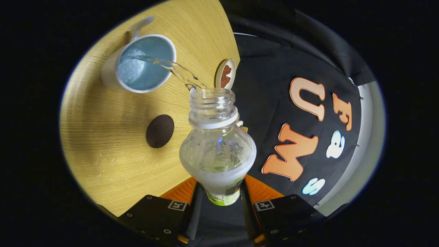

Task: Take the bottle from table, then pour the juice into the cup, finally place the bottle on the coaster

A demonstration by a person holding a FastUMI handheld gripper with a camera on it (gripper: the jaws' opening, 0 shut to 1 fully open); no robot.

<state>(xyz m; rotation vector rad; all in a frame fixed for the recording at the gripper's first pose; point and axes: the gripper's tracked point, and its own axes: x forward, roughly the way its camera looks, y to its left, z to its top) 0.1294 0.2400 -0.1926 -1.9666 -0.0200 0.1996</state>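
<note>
A clear plastic bottle (217, 144) with no cap and a pale label sits between my two fingers, and my gripper (219, 187) is shut on it. The bottle is tipped toward the table. A thin stream of clear liquid (178, 70) runs from its mouth into a white cup (142, 63) with a blue inside, which stands on the wooden table (103, 144) beyond the fingers. Liquid lies in the cup. A dark round coaster (159, 131) lies on the table between the cup and the bottle, apart from both.
A small round white disc with a brown picture (226, 74) lies near the table's edge, beyond the bottle's mouth. The table's edge runs just past it, with the booth's black cloth wall (274, 85) behind.
</note>
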